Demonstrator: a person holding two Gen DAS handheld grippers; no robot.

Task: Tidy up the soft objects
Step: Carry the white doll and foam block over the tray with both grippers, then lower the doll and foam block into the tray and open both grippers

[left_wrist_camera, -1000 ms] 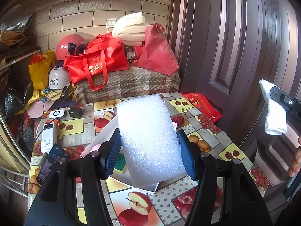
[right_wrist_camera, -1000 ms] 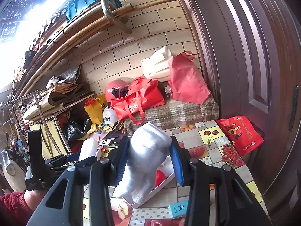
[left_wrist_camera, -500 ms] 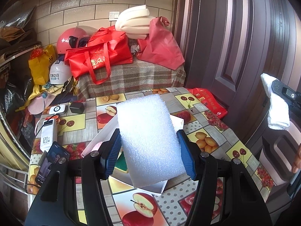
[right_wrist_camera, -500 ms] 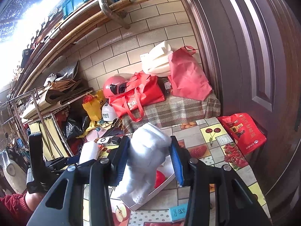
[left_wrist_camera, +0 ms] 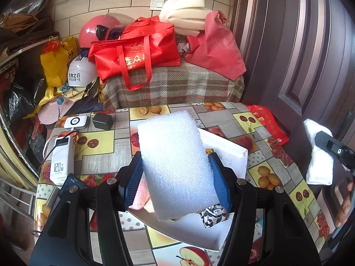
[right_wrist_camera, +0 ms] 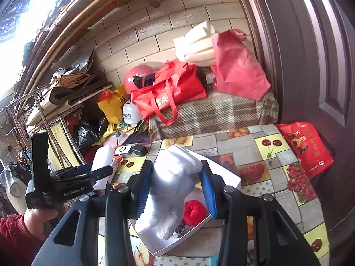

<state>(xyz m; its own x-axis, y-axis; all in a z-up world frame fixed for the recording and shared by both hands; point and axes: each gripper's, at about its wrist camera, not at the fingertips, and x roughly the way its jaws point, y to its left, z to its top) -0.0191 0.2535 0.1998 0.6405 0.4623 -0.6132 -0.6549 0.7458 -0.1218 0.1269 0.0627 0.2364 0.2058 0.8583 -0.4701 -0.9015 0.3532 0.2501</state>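
Left hand-held gripper: pinching white rectangular foam sheet above white shallow cardboard box on counter. Right hand-held gripper, at 3 o'clock: clamping white folded cloth.

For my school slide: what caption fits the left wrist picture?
Left gripper holds a white foam sheet above a white box.

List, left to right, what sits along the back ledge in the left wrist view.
Yellow gift bag → white helmet with printed text → glossy red tote bag with long handles → crumpled pink fabric bag.
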